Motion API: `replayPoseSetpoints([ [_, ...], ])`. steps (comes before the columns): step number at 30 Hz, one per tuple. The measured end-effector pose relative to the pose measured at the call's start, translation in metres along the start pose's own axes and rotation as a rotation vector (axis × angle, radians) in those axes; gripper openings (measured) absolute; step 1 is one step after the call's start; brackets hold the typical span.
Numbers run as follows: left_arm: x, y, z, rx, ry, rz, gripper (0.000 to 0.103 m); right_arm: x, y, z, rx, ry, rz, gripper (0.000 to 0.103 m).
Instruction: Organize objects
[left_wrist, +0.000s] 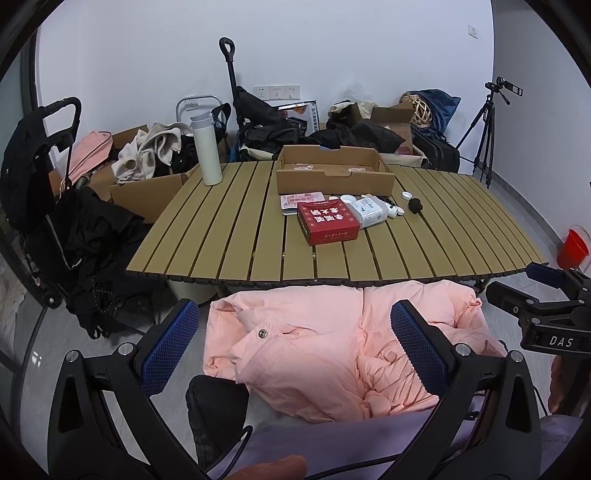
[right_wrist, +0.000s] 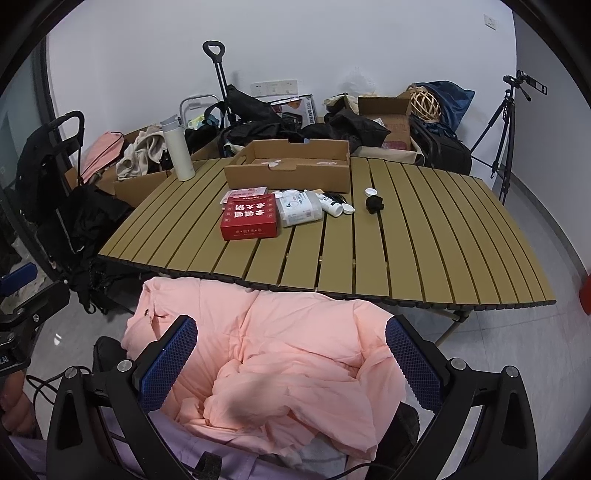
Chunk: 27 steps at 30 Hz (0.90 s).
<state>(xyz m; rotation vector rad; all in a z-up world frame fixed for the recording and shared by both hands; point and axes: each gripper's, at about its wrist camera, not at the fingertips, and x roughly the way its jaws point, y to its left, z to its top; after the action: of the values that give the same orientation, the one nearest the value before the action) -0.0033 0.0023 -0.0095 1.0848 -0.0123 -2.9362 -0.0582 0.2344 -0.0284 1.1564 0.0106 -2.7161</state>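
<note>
On the slatted table (left_wrist: 236, 236) (right_wrist: 424, 236) lie a red box (left_wrist: 328, 221) (right_wrist: 249, 219), a pink packet (left_wrist: 301, 201), a white tub (left_wrist: 365, 210) (right_wrist: 299, 208), a small white bottle (right_wrist: 332, 205), a loose cap (left_wrist: 406, 195) (right_wrist: 370, 191) and a small black lump (left_wrist: 415, 205) (right_wrist: 373, 204). Behind them sits a shallow cardboard tray (left_wrist: 332, 173) (right_wrist: 291, 166). A white flask (left_wrist: 207, 151) (right_wrist: 177, 149) stands upright at the back left. My left gripper (left_wrist: 295, 347) and right gripper (right_wrist: 291, 362) both hang open, short of the table, over a pink padded jacket (left_wrist: 303, 332) (right_wrist: 288, 350) on a person's lap, gripping nothing.
A black cart (left_wrist: 40, 177) and dark clothes crowd the left of the table. Boxes, bags and a trolley handle (left_wrist: 229, 62) line the back wall. A tripod with a camera (left_wrist: 487, 122) (right_wrist: 506, 129) stands at the right, and a red bucket (left_wrist: 572, 247) is on the floor.
</note>
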Motion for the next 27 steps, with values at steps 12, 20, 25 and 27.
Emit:
replayPoseSetpoints([
  [12,0.006,0.000,-0.004,-0.004,0.022,-0.002,0.103,0.004,-0.001,-0.002,0.013,0.017,0.014,0.103],
  [20,0.032,0.001,-0.002,-0.009,0.089,0.006,0.103,0.022,-0.001,-0.003,0.003,0.053,0.025,0.103],
  [25,0.074,0.010,0.016,0.030,0.144,0.072,0.103,0.054,-0.019,0.019,-0.038,0.064,-0.032,0.103],
  [27,0.101,0.018,0.027,0.029,0.189,0.043,0.103,0.071,-0.030,0.036,-0.036,0.070,-0.017,0.103],
])
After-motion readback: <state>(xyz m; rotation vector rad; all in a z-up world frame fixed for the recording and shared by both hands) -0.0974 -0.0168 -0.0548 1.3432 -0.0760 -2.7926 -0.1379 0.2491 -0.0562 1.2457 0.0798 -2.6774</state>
